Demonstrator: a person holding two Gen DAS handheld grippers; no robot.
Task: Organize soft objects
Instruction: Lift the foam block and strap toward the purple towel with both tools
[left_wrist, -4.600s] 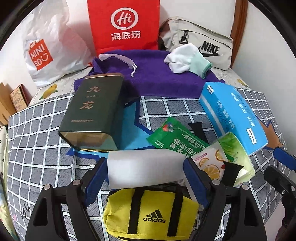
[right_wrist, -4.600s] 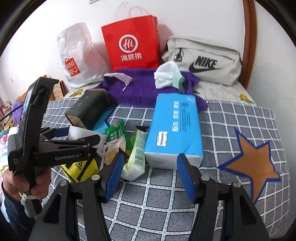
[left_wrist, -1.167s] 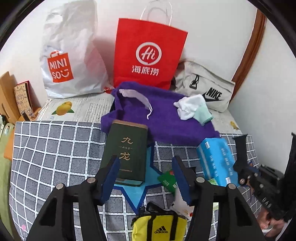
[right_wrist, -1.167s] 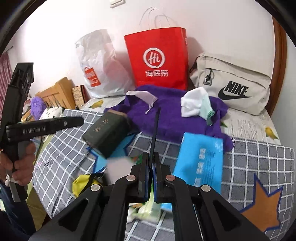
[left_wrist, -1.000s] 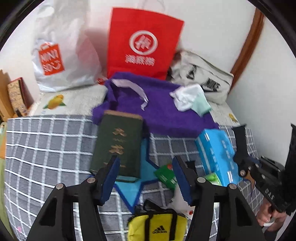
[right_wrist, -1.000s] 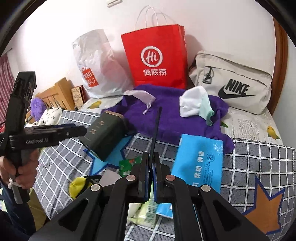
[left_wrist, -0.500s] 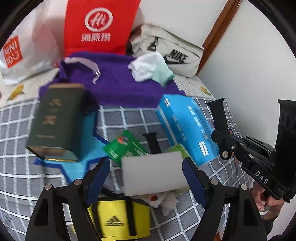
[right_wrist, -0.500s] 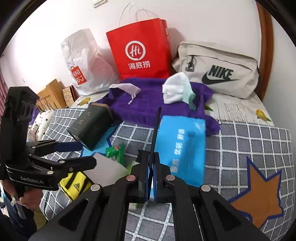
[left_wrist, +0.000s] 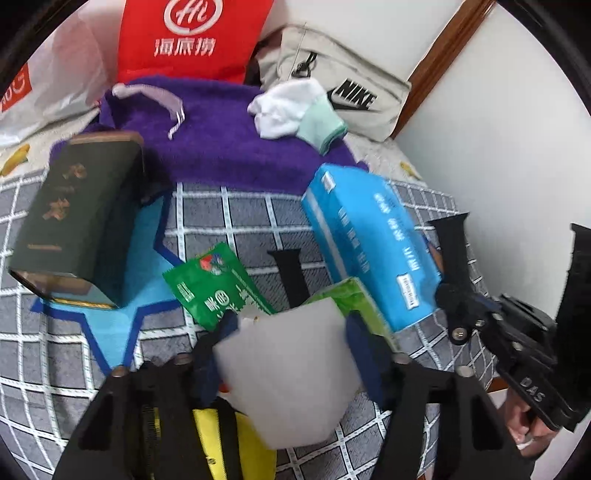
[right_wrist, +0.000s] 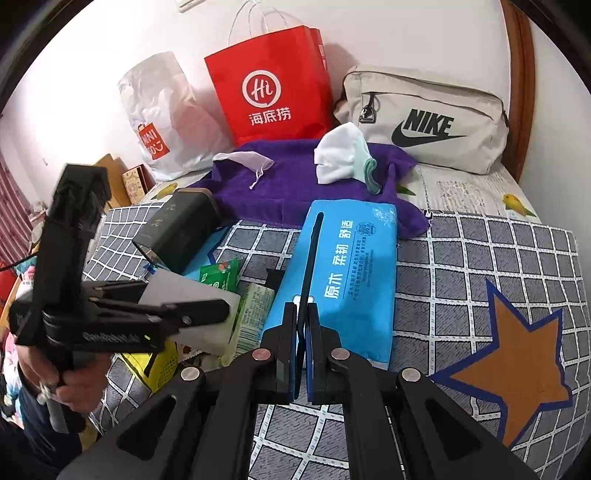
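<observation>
My left gripper (left_wrist: 290, 334) is closed around a white foam block (left_wrist: 291, 373), which fills the space between its blue pads, just over a yellow adidas pouch (left_wrist: 236, 446). The block also shows in the right wrist view (right_wrist: 192, 310) inside the left gripper (right_wrist: 207, 314). My right gripper (right_wrist: 302, 328) is shut on a thin black strap (right_wrist: 312, 258) that stands up from its pads, over the blue tissue pack (right_wrist: 351, 280). A second black strap (left_wrist: 291, 275) lies on the bed. White and mint socks (left_wrist: 295, 110) lie on a purple towel (left_wrist: 221, 147).
A dark green tin (left_wrist: 77, 218), a green sachet (left_wrist: 214, 288) and a green wipes pack (right_wrist: 255, 314) lie on the checked bed cover (right_wrist: 480, 266). A red paper bag (right_wrist: 273, 85), a white Miniso bag (right_wrist: 162, 118) and a beige Nike bag (right_wrist: 424, 118) stand along the wall.
My left gripper dropped toward the pile, then its pads narrowed from wide open onto the foam block. The right gripper stayed shut on the strap and moved over the tissue pack.
</observation>
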